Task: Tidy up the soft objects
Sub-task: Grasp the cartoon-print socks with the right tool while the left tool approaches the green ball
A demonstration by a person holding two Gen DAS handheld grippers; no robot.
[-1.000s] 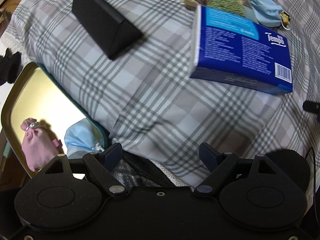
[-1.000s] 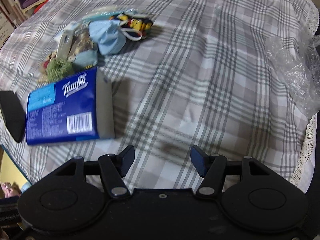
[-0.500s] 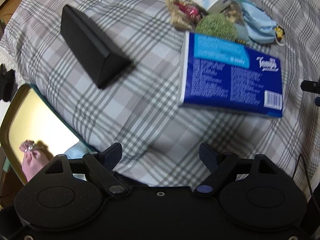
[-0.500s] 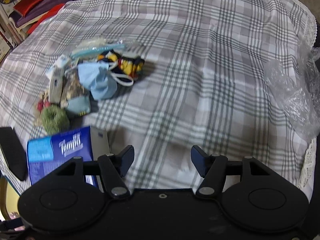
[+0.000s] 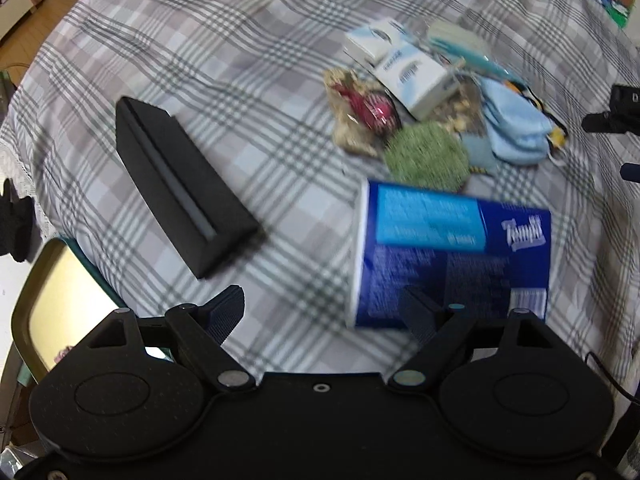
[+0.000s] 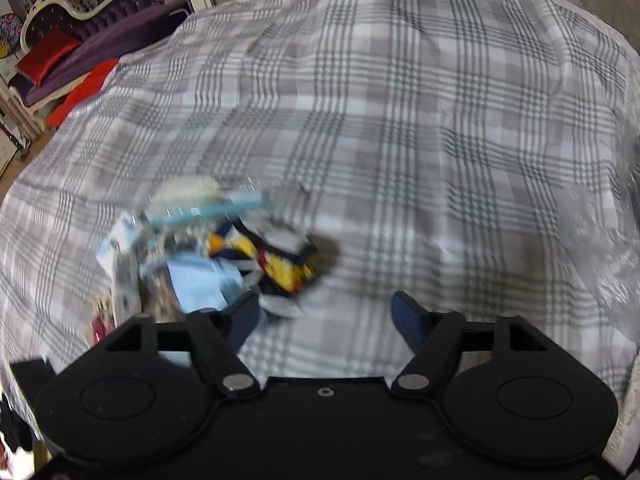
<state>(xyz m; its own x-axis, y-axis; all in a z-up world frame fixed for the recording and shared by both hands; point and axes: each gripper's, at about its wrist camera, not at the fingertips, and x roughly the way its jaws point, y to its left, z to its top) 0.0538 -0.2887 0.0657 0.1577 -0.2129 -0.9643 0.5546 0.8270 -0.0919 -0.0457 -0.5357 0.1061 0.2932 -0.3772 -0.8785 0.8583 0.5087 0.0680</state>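
A blue tissue pack [image 5: 452, 256] lies on the plaid cloth, just ahead of my left gripper's right finger. Beyond it sits a pile: a green fuzzy ball [image 5: 426, 158], a light blue mask [image 5: 512, 128], white tissue packets [image 5: 412, 76] and a red-and-tan toy [image 5: 360, 112]. My left gripper [image 5: 324, 312] is open over bare cloth. In the blurred right wrist view the same pile shows, with the blue mask [image 6: 200, 284] and a yellow-and-navy soft item [image 6: 284, 260] ahead of the left finger. My right gripper [image 6: 326, 316] is opening, nothing between its jaws.
A black wedge-shaped case [image 5: 180, 188] lies on the left of the cloth. A gold-framed mirror [image 5: 52, 308] leans at the table's near-left edge. Crinkled clear plastic [image 6: 604, 248] lies at the right edge. A purple sofa with red cushions [image 6: 68, 56] stands beyond the table.
Both grippers have moved forward over the table, so the pile and tissue pack sit closer and lower in view. The right gripper's jaws have widened. The left jaws look unchanged.
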